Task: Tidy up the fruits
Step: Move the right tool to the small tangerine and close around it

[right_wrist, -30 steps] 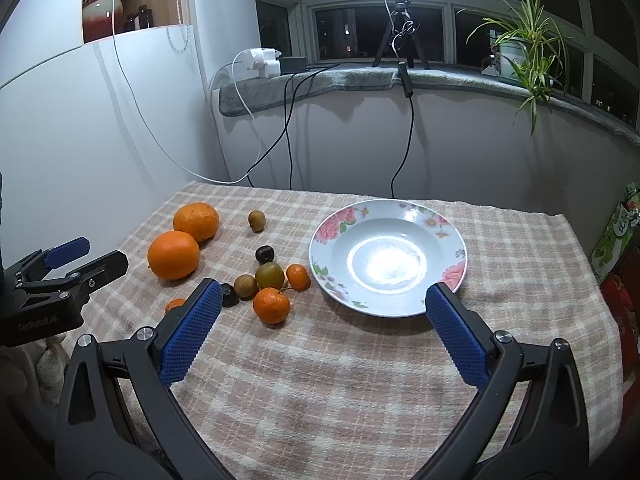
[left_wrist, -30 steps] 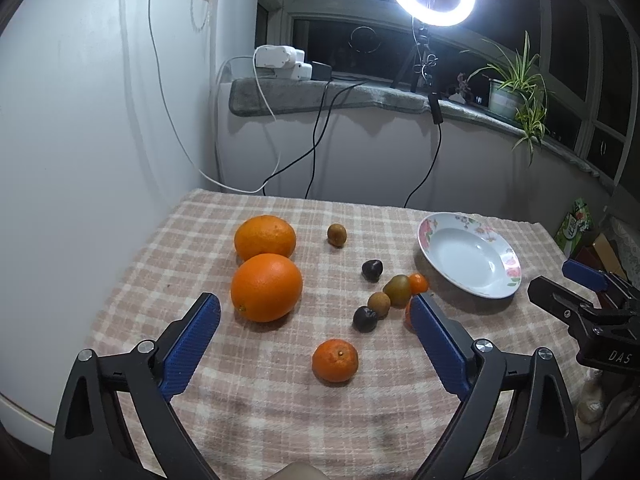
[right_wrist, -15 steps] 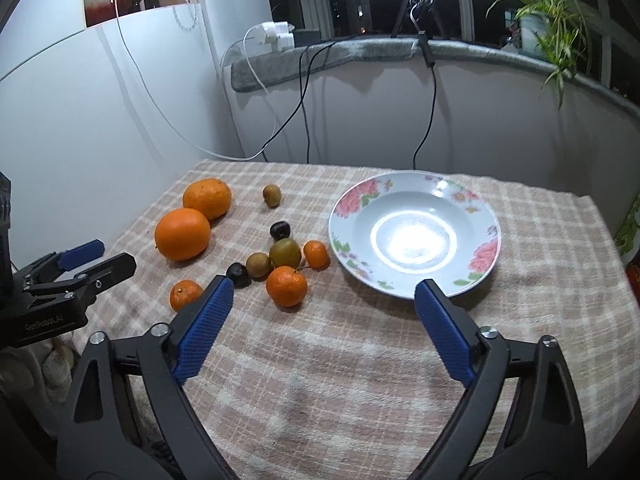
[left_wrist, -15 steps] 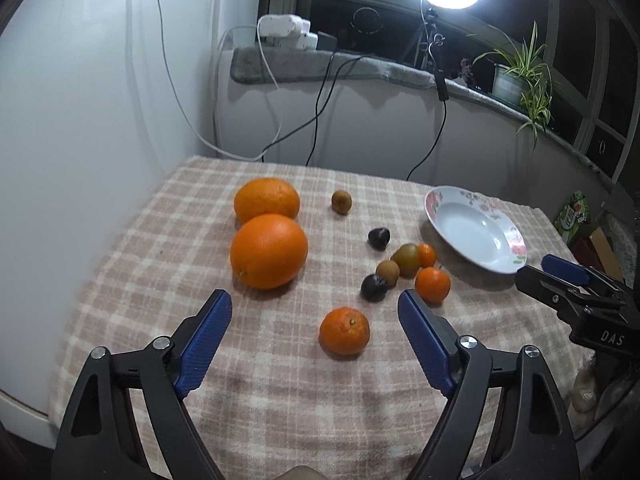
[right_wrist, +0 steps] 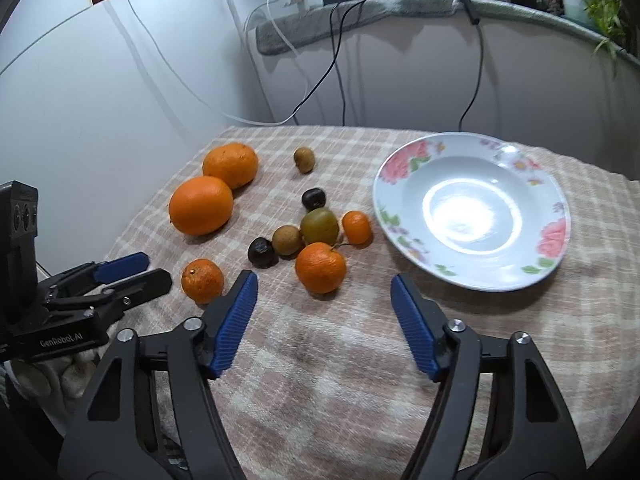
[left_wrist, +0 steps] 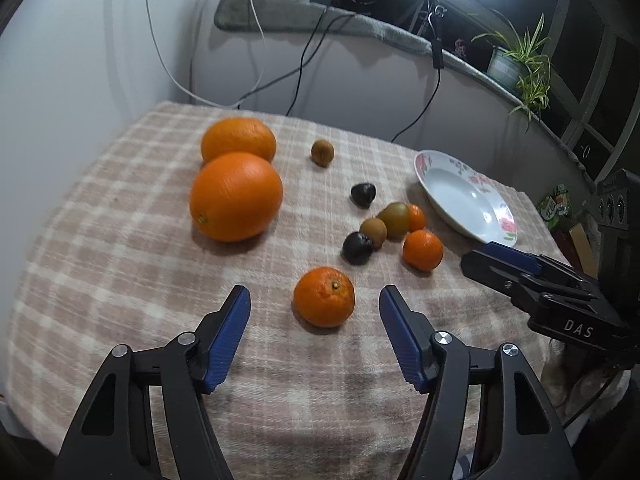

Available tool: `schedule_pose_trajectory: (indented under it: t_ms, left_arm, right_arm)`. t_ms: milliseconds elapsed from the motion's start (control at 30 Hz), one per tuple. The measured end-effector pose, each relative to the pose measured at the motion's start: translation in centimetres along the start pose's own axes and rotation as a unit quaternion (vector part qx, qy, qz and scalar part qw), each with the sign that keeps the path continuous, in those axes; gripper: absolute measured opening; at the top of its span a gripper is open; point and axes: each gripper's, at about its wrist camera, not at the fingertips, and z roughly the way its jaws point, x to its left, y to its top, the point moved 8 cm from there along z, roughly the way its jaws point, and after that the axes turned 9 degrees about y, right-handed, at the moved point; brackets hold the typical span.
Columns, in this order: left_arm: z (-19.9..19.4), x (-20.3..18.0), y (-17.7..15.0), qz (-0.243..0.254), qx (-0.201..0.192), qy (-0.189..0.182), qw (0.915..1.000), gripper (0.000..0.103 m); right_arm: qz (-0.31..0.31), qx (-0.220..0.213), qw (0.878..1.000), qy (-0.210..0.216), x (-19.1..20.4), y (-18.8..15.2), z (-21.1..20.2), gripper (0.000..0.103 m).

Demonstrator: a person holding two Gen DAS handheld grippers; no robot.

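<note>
Both claws have dropped closer to the tabletop [left_wrist: 100, 264], jaws closing (nothing gripped): left claw [left_wrist: 315, 300] around a mandarin [left_wrist: 324, 297], right claw [right_wrist: 324, 285] before another mandarin [right_wrist: 320, 267].

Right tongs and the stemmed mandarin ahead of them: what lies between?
Only bare checked cloth, shown in the right wrist view. The right tongs are closing with nothing between their pads; the stemmed mandarin sits just beyond the tips.

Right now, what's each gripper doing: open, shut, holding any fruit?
Left gripper: open and closing, nothing gripped; a mandarin sits just ahead of its tips.
Right gripper: open and closing, holding nothing.
</note>
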Motion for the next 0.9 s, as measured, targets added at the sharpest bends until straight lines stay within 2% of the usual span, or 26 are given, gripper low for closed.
schedule_pose_trajectory:
  t_ms: [333,733,900]
  left_arm:
    - [1.8,-0.8,-0.7,0.010,0.022,-0.007,0.9997,0.054]
    - [3.1,-0.8,-0.8,0.014,0.031,0.000,0.9994,0.041]
    - [3.1,-1.0,-0.7,0.020,0.028,0.002,0.9994,0.038]
  right_arm:
    - [-0.005,0.021,1.000,0.002,-0.2,0.1,2.6,0.061]
    - [-0.001,0.040,0.999,0.004,-0.8,0.3,5.0,0.056]
    - [0.003,0.051,0.999,0.013,-0.9,0.1,5.7,0.045]
